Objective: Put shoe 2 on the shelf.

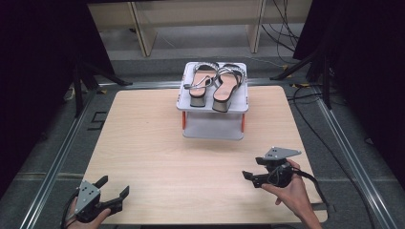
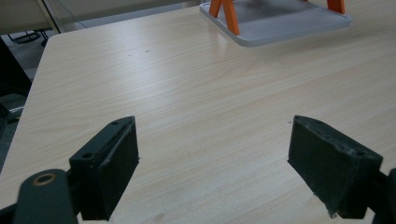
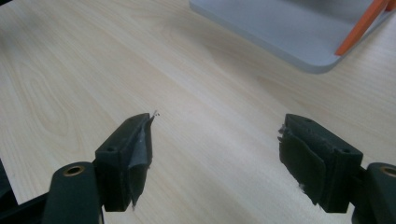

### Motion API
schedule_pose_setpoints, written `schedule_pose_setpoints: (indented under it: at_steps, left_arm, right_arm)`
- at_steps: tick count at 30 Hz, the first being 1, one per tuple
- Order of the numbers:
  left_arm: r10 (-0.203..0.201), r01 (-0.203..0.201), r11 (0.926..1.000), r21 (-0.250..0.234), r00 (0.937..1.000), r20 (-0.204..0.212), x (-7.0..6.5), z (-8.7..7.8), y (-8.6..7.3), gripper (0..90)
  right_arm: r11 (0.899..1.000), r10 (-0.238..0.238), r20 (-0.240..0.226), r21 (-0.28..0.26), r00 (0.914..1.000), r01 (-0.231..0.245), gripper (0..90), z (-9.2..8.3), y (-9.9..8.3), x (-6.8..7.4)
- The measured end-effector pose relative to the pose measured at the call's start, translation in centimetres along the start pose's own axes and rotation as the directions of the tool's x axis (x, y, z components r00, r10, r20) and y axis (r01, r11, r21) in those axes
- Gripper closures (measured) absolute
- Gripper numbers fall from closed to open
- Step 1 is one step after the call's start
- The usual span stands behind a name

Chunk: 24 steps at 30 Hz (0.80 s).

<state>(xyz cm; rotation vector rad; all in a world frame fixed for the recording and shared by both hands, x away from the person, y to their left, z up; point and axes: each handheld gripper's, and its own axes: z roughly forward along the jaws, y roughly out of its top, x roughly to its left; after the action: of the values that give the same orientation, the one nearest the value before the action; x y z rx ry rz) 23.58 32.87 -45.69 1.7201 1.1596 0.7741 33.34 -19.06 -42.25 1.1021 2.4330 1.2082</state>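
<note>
Both sandals (image 1: 214,85) sit on the rack's (image 1: 213,109) top shelf, my L gripper (image 1: 116,190) & R gripper (image 1: 249,176) spread wide, holding nothing, so prob. done.

Grey rack (image 1: 213,106), orange legs (image 2: 227,15)

Light comes from overhead, even and fairly bright on the table (image 1: 157,143); surroundings at left and right fall to near black. Soft shadow sits under the shoe rack (image 1: 213,107) toward the near edge. Mild sheen on the wood in both gripper views, no hard glare. High view is soft, low-res. In the gripper views, rack base (image 3: 280,32) at the top edge is a bit blurred.
</note>
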Motion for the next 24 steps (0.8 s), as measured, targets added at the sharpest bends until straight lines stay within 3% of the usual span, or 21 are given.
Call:
schedule_pose_setpoints:
  at_steps: [6, 11, 18, 19, 21, 24]
  left_arm:
    - [0.002, -0.002, 1.0000, 0.002, 1.0000, 0.003, 0.0, 0.0, 0.0, 15.6]
    - [0.006, -0.006, 1.0000, 0.005, 1.0000, 0.002, 0.0, 0.0, 0.0, 15.6]
    - [0.007, -0.007, 1.0000, 0.007, 1.0000, 0.002, 0.0, 0.0, 0.0, 15.6]
    - [0.006, -0.006, 1.0000, 0.006, 1.0000, 0.002, 0.0, 0.0, 0.0, 15.6]
    - [0.012, -0.012, 0.9999, 0.010, 0.9999, 0.000, 0.0, 0.0, 0.0, 15.6]
    - [0.012, -0.012, 0.9999, 0.010, 0.9999, 0.001, 0.0, 0.0, 0.0, 15.6]
  right_arm:
    - [0.999, -0.042, 0.008, 0.005, 0.9991, 0.042, 25.7, -0.1, -0.4, 0.3]
    - [0.997, -0.069, 0.016, 0.039, 0.9975, 0.068, 25.2, 0.0, -1.0, 1.0]
    - [0.994, -0.077, 0.014, 0.080, 0.9970, 0.075, 24.8, -0.1, -1.7, 1.7]
    - [0.992, -0.105, 0.030, 0.076, 0.9940, 0.103, 24.7, -0.2, -1.8, 1.7]
    - [0.993, -0.089, 0.025, 0.085, 0.9957, 0.087, 24.7, -0.2, -1.9, 1.8]
    - [0.991, -0.101, 0.015, 0.086, 0.9948, 0.100, 25.5, -0.2, -2.2, 2.0]
